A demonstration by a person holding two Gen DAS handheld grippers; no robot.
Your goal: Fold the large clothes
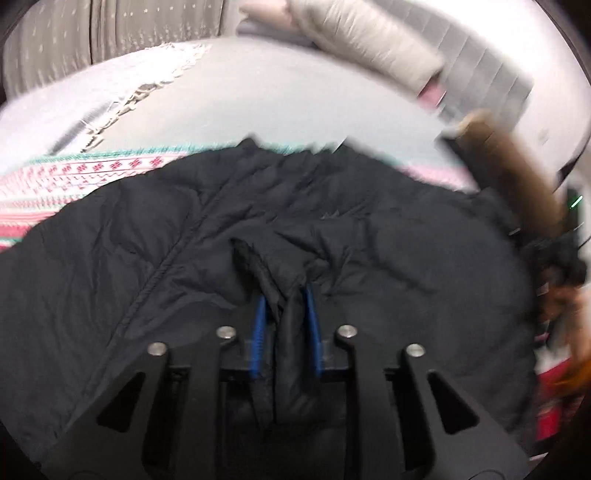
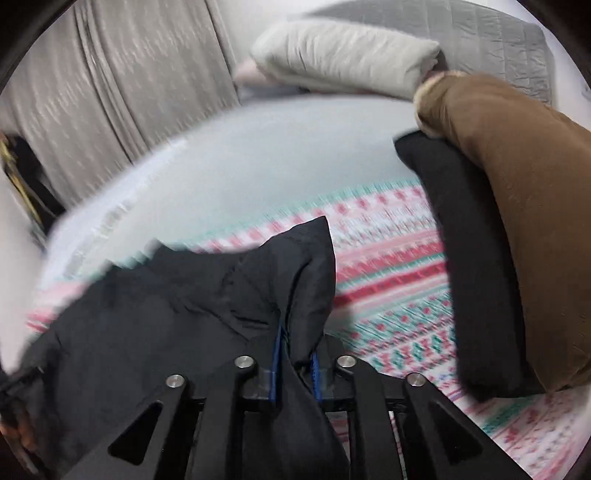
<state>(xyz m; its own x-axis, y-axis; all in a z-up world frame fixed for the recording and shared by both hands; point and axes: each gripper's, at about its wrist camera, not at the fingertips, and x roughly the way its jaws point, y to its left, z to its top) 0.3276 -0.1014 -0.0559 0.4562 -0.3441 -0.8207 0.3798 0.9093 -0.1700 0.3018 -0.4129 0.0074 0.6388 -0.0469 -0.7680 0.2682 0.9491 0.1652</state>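
While the bed (image 2: 258,155) stretched far under a patterned blanket (image 2: 391,266), the black puffer jacket (image 1: 332,258) lay spread over its near part. Folded brown and black garments (image 2: 517,221) sat stacked at the right, a pale pillow (image 2: 343,55) far behind. The left tongs (image 1: 286,325) pinched a jacket fold between nearly closed pads; the right tongs (image 2: 297,358) likewise clamped a bunched jacket corner.

A pink, white and teal patterned blanket (image 2: 388,258) covers the near part of the bed, with a plain pale sheet (image 2: 288,147) beyond it toward twelve o'clock. A folded cream quilt (image 2: 343,59) lies at one o'clock before a grey quilted headboard (image 2: 480,33). Grey curtains (image 2: 122,85) hang at ten o'clock.
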